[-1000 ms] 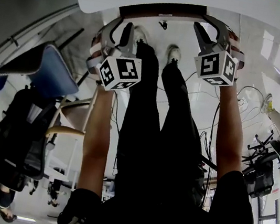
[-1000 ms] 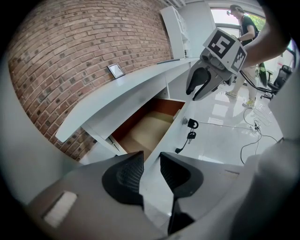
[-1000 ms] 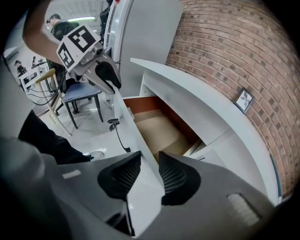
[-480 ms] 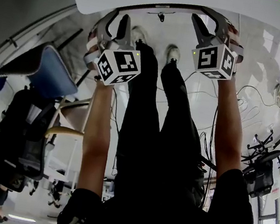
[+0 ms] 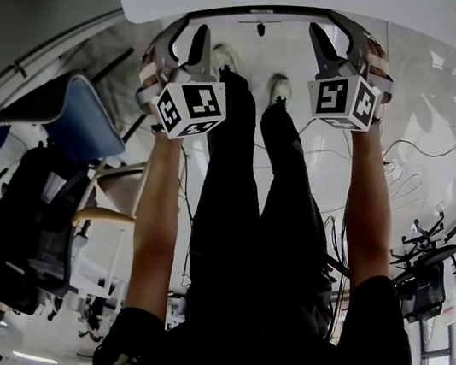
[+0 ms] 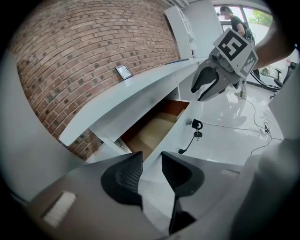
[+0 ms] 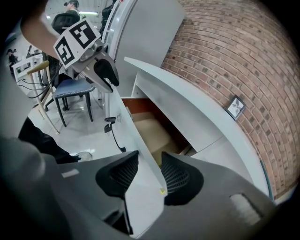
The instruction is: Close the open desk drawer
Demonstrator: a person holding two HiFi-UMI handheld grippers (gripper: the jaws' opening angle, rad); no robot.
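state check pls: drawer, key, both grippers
desk drawer, partly open, inside showing.
key, in the lock on the drawer front, strap hanging down.
left gripper, open, jaws just been opening, astride the drawer front's top edge.
right gripper, open, jaws just been opening, astride the same edge.

Drawer (image 6: pixel 157 129) sticks out from under the desk (image 6: pixel 136 96). Key (image 6: pixel 197 125) hangs on the drawer's front. Frame (image 6: pixel 124 71) stands on the desk, back against the wall (image 6: pixel 84 51). Chair (image 5: pixel 82 123) is off to the person's left.
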